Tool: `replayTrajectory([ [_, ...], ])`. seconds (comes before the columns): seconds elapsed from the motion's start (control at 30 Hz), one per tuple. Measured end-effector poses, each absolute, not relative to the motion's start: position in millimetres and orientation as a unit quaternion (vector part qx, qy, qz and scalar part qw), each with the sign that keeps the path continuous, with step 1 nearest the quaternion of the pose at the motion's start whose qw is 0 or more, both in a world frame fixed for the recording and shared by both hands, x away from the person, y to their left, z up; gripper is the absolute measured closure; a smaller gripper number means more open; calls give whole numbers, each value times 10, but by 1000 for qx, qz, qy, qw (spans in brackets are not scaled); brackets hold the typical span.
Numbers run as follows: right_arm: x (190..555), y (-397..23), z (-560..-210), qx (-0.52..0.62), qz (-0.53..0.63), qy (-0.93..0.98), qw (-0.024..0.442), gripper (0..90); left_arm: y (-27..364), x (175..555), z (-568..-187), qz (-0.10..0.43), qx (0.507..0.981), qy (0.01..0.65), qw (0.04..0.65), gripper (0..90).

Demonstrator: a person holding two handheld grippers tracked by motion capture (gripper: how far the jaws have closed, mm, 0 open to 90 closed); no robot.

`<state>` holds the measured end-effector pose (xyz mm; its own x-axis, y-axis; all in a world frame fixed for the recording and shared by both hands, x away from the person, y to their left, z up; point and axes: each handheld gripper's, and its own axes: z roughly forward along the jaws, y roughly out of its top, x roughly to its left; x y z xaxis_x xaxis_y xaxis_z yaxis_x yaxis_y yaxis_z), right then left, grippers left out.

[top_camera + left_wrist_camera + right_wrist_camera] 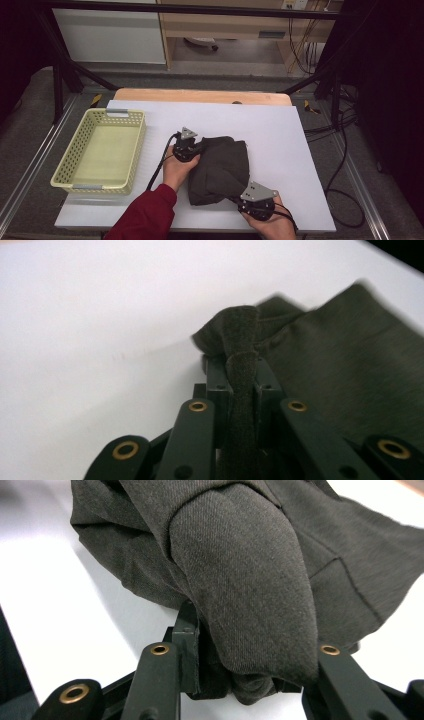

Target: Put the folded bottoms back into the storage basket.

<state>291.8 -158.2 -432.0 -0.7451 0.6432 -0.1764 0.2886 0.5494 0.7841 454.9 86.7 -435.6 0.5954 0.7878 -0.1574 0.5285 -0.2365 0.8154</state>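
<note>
Right gripper point(240, 680) pinching dark twill cloth point(240, 570), soft rounded fold

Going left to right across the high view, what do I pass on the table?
Yellow basket → left gripper, shut on the near-left edge of the dark cloth → dark cloth → right gripper, shut on the cloth's near-right corner, its body further right.
</note>
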Motion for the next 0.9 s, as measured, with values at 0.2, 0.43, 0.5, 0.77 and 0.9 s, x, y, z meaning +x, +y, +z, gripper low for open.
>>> replayTrajectory([
  [0.2,2949,-1529,-4183,274,401,837,251,637,873,4569,-4036,167,763,415,468,825],
  [0.43,3038,-1502,-4057,273,417,828,255,638,884,4669,-3752,168,761,411,473,827],
  [0.5,3072,-1483,-4033,271,418,828,256,638,892,4708,-3707,166,761,414,472,828],
  [0.77,3200,-1387,-3939,267,429,830,238,639,952,4783,-3521,171,758,412,476,828],
  [0.9,3249,-1338,-3874,263,436,829,232,639,1031,4802,-3413,172,754,415,480,829],
])
